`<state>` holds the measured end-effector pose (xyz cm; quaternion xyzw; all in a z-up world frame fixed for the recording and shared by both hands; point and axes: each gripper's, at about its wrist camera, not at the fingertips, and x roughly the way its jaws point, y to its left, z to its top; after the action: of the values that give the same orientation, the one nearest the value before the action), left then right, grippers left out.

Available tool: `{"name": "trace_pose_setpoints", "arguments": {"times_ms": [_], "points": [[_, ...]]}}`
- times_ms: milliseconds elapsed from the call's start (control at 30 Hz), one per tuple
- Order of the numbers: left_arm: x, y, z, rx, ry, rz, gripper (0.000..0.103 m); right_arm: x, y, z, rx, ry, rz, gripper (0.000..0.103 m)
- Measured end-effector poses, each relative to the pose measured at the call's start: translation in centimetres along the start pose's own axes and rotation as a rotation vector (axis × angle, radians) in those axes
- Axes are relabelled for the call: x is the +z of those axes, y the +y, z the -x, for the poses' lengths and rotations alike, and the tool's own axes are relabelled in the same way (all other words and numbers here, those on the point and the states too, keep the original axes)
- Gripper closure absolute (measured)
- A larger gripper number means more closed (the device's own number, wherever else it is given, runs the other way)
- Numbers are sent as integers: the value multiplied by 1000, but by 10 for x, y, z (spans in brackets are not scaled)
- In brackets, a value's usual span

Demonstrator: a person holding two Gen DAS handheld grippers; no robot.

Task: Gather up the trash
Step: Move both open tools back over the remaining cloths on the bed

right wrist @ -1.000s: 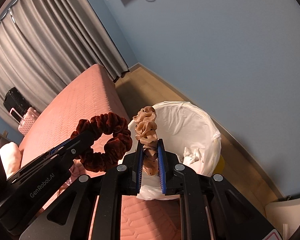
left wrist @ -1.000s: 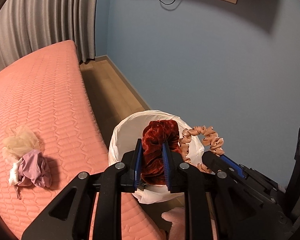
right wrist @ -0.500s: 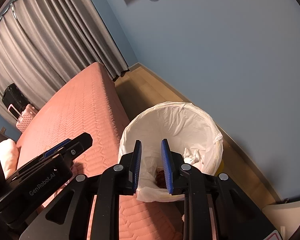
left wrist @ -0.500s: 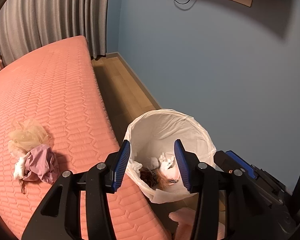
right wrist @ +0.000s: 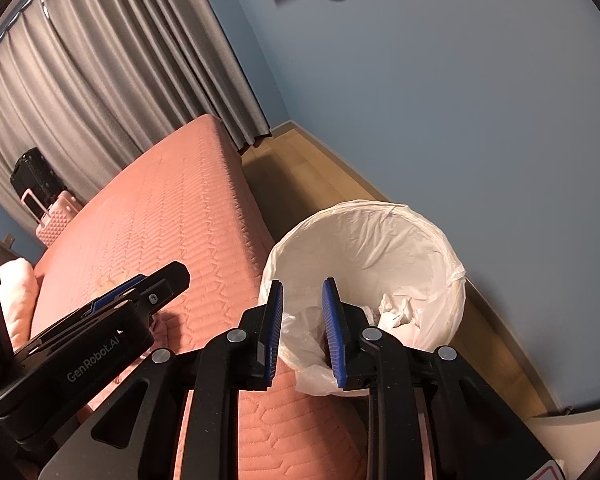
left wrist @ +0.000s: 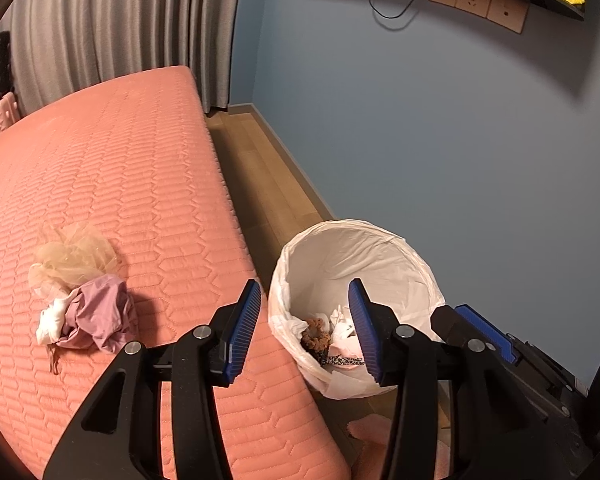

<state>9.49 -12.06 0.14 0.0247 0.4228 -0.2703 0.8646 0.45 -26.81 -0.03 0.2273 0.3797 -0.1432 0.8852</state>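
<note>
A white-lined trash bin (left wrist: pixel 380 240) stands on the floor between the pink bed (left wrist: pixel 112 184) and the blue wall; it also shows in the right wrist view (right wrist: pixel 364 220). Inside lie a brown scrunchie (left wrist: pixel 315 332), crumpled tissue (right wrist: pixel 396 312) and other scraps. My left gripper (left wrist: pixel 306 328) is open and empty above the bin's near rim. My right gripper (right wrist: pixel 302 328) is open and empty over the same rim; its body (left wrist: pixel 484 336) shows at the right of the left wrist view. A heap of tulle and lilac cloth (left wrist: pixel 80 292) lies on the bed.
Grey curtains (right wrist: pixel 112 80) hang behind the bed. A black suitcase (right wrist: pixel 34 174) and a pink suitcase (right wrist: pixel 56 216) stand at the bed's far end. Wood floor (left wrist: pixel 260 168) runs between bed and wall. Sockets and a cable (left wrist: pixel 476 0) are on the wall.
Both grippers opened and dropped their scrunchies, dark red from the left, peach from the right, into the bin. The left jaws have since opened wider and both grippers have drawn back a little.
</note>
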Motion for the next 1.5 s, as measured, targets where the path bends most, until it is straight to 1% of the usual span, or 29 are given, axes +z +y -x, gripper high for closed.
{"name": "trace_pose_setpoints", "arguments": {"times_ms": [433, 633, 767, 933, 1033, 1133, 1300, 1400, 1500], "points": [[-5, 43, 13, 35, -15, 67, 59, -10, 46, -5, 29, 25, 85, 82], [-9, 69, 19, 55, -20, 107, 59, -15, 70, -10, 43, 41, 125, 82], [-12, 88, 23, 70, -22, 141, 59, -20, 89, -12, 51, 51, 153, 77], [-18, 115, 25, 92, -21, 186, 58, -28, 114, -19, 66, 71, 192, 76], [-23, 133, 27, 113, -21, 213, 54, -34, 128, -25, 77, 86, 217, 75], [-28, 151, 28, 136, -19, 239, 51, -40, 143, -32, 85, 100, 238, 71], [-39, 187, 26, 185, -8, 301, 41, -48, 165, -44, 97, 128, 266, 69], [-46, 207, 24, 211, 2, 336, 34, -55, 180, -55, 106, 150, 281, 65], [-52, 229, 18, 227, 18, 373, 32, -60, 193, -66, 110, 170, 298, 64]]}}
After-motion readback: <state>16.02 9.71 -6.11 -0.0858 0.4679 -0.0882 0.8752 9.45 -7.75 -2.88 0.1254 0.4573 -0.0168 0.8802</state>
